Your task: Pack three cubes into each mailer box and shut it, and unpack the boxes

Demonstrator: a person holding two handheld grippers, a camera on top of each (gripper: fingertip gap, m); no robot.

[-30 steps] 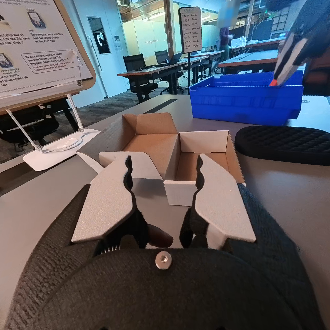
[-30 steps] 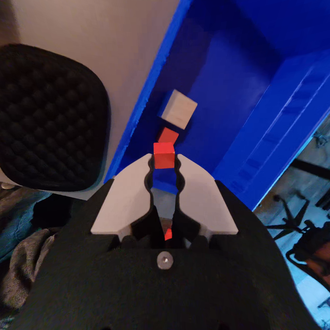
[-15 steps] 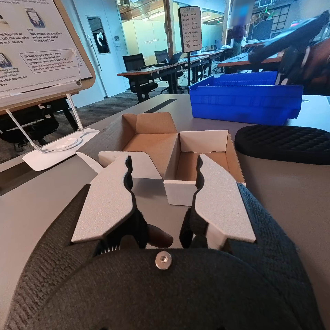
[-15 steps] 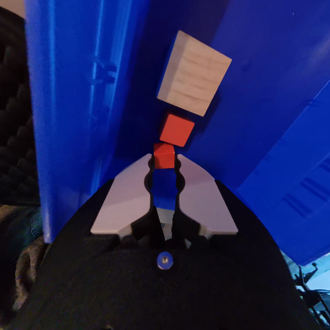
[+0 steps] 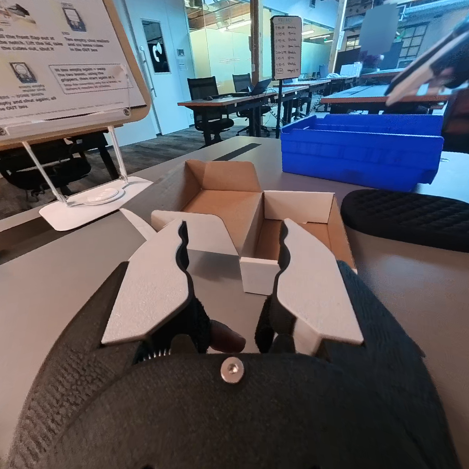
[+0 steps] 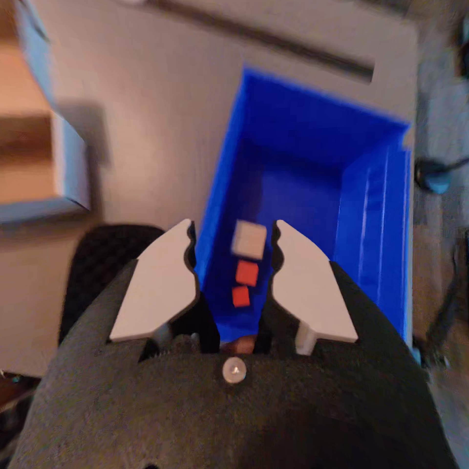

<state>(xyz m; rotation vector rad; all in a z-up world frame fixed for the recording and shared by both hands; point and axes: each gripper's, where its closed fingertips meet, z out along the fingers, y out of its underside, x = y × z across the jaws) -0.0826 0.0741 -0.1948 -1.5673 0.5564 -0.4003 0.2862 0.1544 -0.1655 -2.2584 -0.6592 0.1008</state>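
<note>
An open white mailer box (image 5: 258,274) with a brown inside lies on the grey table, its lid (image 5: 223,182) folded back; it looks empty. My left gripper (image 5: 232,228) is open and empty, just in front of the box's near corner. My right gripper (image 6: 233,228) is open and empty, high above the blue bin (image 6: 368,193). In the bin lie a pale wooden cube (image 6: 250,239) and two red cubes (image 6: 246,272) (image 6: 240,296) in a row. The right wrist view is blurred. The mailer box shows at its left edge (image 6: 71,172).
A black foam pad (image 5: 411,215) lies right of the box, also in the right wrist view (image 6: 101,253). The blue bin (image 5: 355,157) stands behind it. An instruction board on a white stand (image 5: 83,203) is at the far left. The right gripper's arm (image 5: 431,71) hangs over the bin. The gap from one gripper's tips to the other's is roughly 40 cm. The pale wooden cube (image 6: 250,239) is closer to my right gripper, around 11 cm from its tips; the left tips are 40 cm off.
My right gripper opened, let go of the red cube in the bin beside the other red one, and rose high above the bin. My left gripper has not moved.
</note>
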